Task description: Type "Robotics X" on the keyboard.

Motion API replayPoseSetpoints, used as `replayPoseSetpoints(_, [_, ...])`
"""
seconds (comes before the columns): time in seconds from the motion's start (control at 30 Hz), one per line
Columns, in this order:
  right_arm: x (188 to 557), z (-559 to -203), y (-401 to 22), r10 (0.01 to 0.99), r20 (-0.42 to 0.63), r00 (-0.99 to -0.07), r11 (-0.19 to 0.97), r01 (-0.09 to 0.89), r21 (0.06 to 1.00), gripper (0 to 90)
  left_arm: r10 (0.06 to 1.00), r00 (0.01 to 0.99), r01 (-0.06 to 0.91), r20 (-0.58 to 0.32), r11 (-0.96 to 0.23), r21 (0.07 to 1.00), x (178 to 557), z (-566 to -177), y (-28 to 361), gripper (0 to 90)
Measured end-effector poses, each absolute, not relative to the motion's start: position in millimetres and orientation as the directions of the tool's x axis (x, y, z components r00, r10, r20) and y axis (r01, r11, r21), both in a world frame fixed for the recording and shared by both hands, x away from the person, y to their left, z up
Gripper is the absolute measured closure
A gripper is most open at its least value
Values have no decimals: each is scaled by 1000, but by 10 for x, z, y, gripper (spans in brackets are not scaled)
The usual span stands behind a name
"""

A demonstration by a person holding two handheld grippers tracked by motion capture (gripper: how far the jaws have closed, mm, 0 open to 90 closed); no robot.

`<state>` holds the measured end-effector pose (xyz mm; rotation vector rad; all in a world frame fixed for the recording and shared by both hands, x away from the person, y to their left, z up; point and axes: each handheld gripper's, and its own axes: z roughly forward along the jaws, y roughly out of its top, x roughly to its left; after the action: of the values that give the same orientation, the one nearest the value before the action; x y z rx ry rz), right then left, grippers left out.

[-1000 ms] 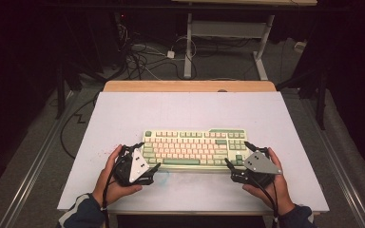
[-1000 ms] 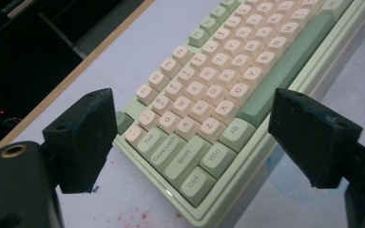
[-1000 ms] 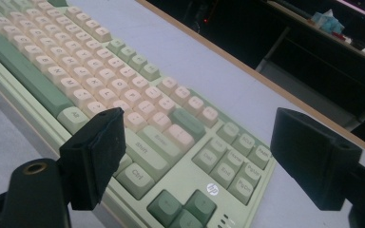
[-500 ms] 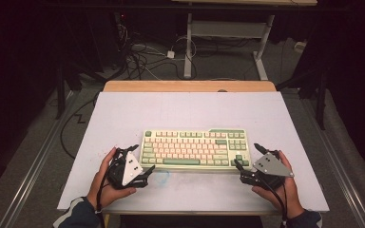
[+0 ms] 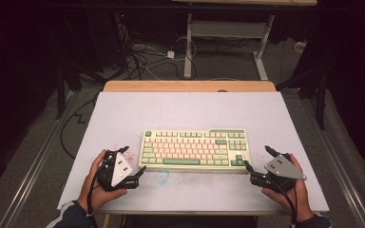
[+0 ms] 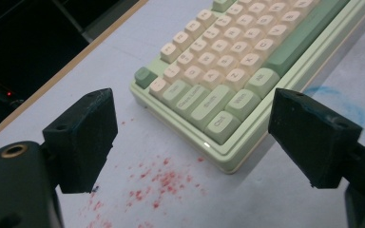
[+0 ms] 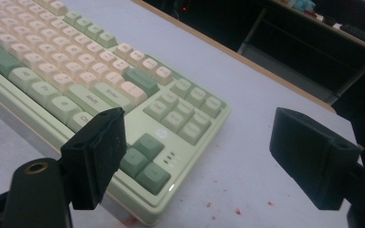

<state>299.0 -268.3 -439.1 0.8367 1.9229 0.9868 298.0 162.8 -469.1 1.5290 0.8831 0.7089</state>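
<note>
A pale green keyboard (image 5: 195, 148) with cream and green keys lies flat in the middle of the white table (image 5: 185, 109). My left gripper (image 5: 134, 159) is open just off its front left corner, jaws wide apart and touching nothing. The left gripper view has that corner of the keyboard (image 6: 218, 80) ahead of the left gripper (image 6: 197, 137). My right gripper (image 5: 256, 156) is open by the front right corner. In the right gripper view one jaw of the right gripper (image 7: 204, 159) overlaps the keyboard (image 7: 100, 71) edge and the other stands over bare table.
Red specks (image 6: 164, 183) and a faint blue smudge (image 5: 161, 176) mark the table in front of the keyboard. A wooden strip (image 5: 190, 86) runs along the far edge. Beyond it are cables on the floor (image 5: 147, 57) and a desk frame (image 5: 228, 28).
Both hands have drawn outward and slightly back, so each gripper now stands a little farther from its end of the keyboard. The keyboard has not moved.
</note>
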Motion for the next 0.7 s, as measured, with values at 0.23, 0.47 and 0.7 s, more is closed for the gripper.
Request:
replayPoseSetpoints(0.23, [2971, -4433, -2756, 824, -346, -448, 472, 207, 857, 206, 854, 519, 150, -33, -53, 987, 2957, -4752, 1706, 155])
replayPoseSetpoints(0.47, [2943, -4491, -2835, 834, -341, -434, 467, 226, 855, 205, 864, 502, 163, -37, -53, 985, 2953, -4798, 1774, 155])
replayPoseSetpoints(0.7, [2899, -4568, -2943, 846, -357, -396, 471, 241, 848, 185, 872, 489, 188, -31, -70, 980, 2941, -4877, 1862, 155])
